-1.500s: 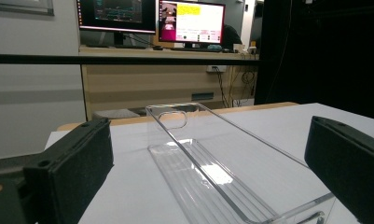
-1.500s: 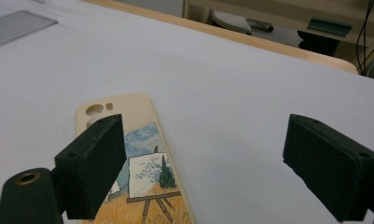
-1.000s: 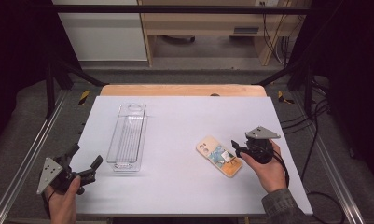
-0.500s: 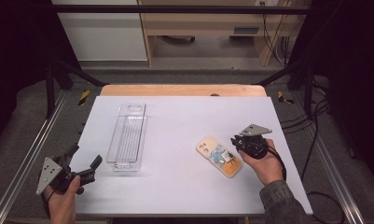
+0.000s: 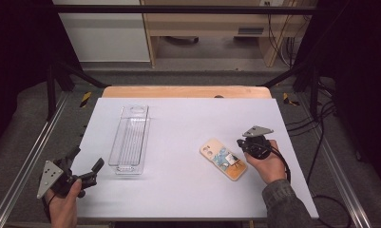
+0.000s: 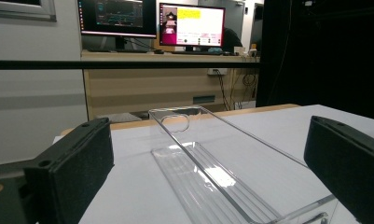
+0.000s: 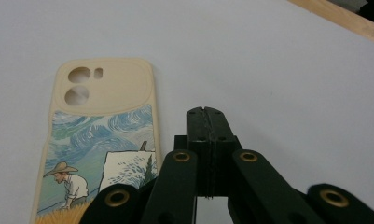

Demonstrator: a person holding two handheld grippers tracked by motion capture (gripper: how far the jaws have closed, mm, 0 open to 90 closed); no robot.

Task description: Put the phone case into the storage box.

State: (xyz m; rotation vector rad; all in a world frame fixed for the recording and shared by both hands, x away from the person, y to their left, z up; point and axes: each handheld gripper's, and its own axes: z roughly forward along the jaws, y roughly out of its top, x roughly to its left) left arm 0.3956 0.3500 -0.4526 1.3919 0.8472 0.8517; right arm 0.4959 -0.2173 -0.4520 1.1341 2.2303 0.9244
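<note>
Beside the right tool (image 7: 205, 112), whose jaws have just been closing with nothing between them, the phone case (image 5: 223, 158) lies flat on the worktop (image 5: 188, 128), likely about to be nudged. Left tool (image 5: 86, 166) waits open near the clear tray (image 5: 130, 138).

High view: above near edge of table (image 5: 188, 118), facing forward and down. Left gripper view: low at table level, facing clear tray (image 6: 208, 172) close ahead, monitors behind. Right gripper view: close, angled down beside phone case (image 7: 100, 140). Tray (image 5: 130, 140), case (image 5: 223, 159) shared with high view.
</note>
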